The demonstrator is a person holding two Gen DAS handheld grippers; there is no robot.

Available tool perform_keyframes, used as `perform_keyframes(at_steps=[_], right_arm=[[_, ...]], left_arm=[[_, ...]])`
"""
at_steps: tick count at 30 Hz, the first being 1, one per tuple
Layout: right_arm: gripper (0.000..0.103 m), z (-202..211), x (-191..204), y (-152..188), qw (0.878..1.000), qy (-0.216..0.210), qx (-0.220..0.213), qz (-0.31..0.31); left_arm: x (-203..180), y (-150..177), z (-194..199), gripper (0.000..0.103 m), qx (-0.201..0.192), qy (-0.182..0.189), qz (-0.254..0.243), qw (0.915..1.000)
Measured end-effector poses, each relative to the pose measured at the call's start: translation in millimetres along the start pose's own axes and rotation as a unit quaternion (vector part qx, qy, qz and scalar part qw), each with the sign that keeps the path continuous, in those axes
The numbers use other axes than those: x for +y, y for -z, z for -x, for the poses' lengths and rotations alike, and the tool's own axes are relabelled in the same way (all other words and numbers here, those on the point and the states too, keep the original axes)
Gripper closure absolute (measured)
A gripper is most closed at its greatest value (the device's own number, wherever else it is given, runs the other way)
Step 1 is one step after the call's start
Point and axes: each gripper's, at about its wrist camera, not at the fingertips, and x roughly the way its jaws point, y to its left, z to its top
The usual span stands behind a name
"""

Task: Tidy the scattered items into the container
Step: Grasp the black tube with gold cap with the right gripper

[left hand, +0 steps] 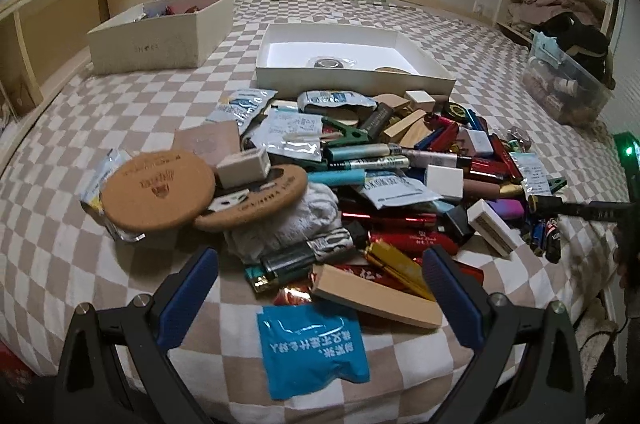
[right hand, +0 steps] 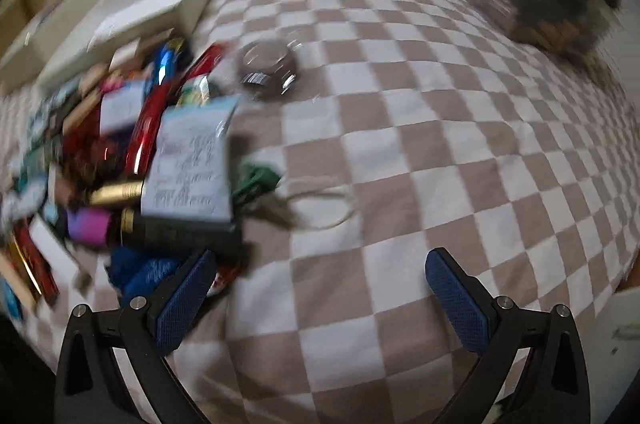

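Note:
A heap of scattered items (left hand: 360, 179) covers the checkered bedspread: cork coasters (left hand: 158, 189), pens, lighters, sachets, wooden blocks. Behind it stands a shallow white box (left hand: 352, 73) with two round things inside. My left gripper (left hand: 320, 274) hangs open over the heap's near edge, above a wooden block (left hand: 376, 298) and a blue sachet (left hand: 314, 348). The right wrist view is blurred by motion. My right gripper (right hand: 320, 274) is open over bare bedspread, with the heap (right hand: 132, 159) to its left and a small round tin (right hand: 268, 67) farther off.
A beige box (left hand: 160, 35) with small items sits at the back left beside a wooden bed frame (left hand: 48, 23). A clear plastic bin (left hand: 568, 83) stands at the right. The right gripper's body (left hand: 628, 191) shows at the left view's right edge. A thin cord loop (right hand: 332, 207) lies on the cover.

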Motion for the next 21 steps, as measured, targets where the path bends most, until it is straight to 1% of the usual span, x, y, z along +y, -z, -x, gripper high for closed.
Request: perform_keyframes(at_steps=[2, 5, 10, 12, 16, 19, 21], right_arm=[[0.000, 8, -2, 2, 0.999, -0.033, -0.014, -0.023], [0.000, 11, 13, 8, 0.997, -0.071, -0.021, -0.025], [0.000, 7, 42, 14, 0.995, -0.095, -0.024, -0.015], [0.000, 7, 50, 12, 0.995, -0.097, -0.030, -0.016], [0.000, -1, 69, 12, 0.996, -0.087, -0.035, -0.009], [0.000, -11, 76, 8, 0.997, -0.072, -0.034, -0.011], [0.008, -13, 73, 8, 0.996, -0.074, -0.037, -0.021]], left_arm=[[0, 0, -1, 0.001, 0.001, 0.002, 0.000, 1.0000], [-3, 2, -3, 0.001, 0.005, 0.004, 0.000, 1.0000], [-14, 10, -7, 0.001, 0.006, 0.002, -0.015, 0.9999], [-17, 13, -8, 0.001, 0.006, 0.002, -0.020, 0.9998], [-20, 16, -13, 0.001, 0.009, 0.002, -0.025, 0.9996], [-22, 17, -14, 0.001, 0.008, 0.001, -0.032, 0.9995], [-22, 16, -16, 0.001, 0.010, 0.002, -0.034, 0.9994]])
